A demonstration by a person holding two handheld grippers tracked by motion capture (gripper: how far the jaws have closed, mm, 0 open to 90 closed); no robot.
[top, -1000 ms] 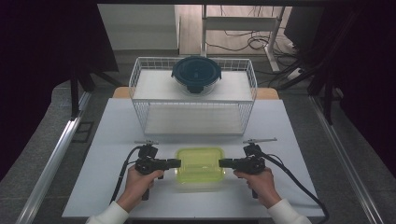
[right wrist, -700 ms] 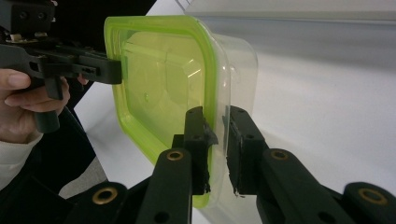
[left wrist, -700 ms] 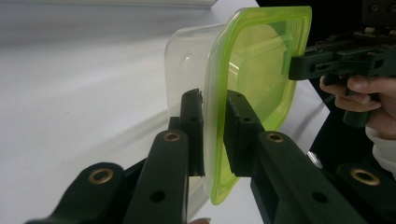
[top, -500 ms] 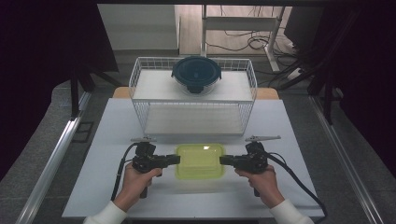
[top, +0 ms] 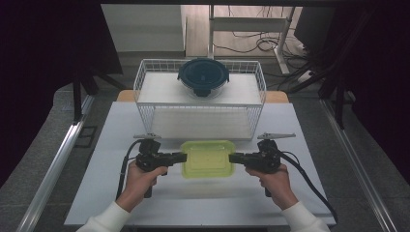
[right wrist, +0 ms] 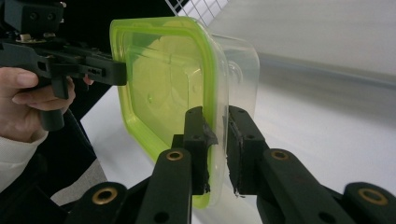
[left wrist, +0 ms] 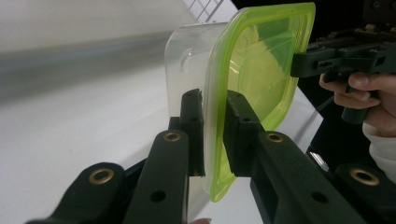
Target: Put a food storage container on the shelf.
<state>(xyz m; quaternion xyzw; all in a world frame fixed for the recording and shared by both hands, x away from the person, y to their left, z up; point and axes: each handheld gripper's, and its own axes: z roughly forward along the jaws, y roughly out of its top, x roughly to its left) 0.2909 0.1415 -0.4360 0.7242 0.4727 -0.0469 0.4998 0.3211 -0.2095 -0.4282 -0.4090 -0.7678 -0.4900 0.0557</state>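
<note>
A clear rectangular container with a lime-green lid [top: 208,158] hangs level above the white table [top: 309,140], carried between both grippers. My left gripper [top: 181,156] is shut on its left rim; in the left gripper view the jaws clamp the green lid edge [left wrist: 215,135] and the clear wall. My right gripper [top: 233,158] is shut on the right rim, its jaws pinching the lid and the clear box [right wrist: 218,140]. The green lid [right wrist: 163,88] faces the other hand [right wrist: 25,100] across it.
A white wire basket [top: 200,99] stands at the back of the table, with a dark round lidded bowl [top: 203,76] resting on its top. Cables trail from both grippers towards the table's front edge. Dark floor and metal rails flank the table.
Both grippers have risen together with the container, which has lifted off the table and now sits a little nearer the wire basket in the high view.
</note>
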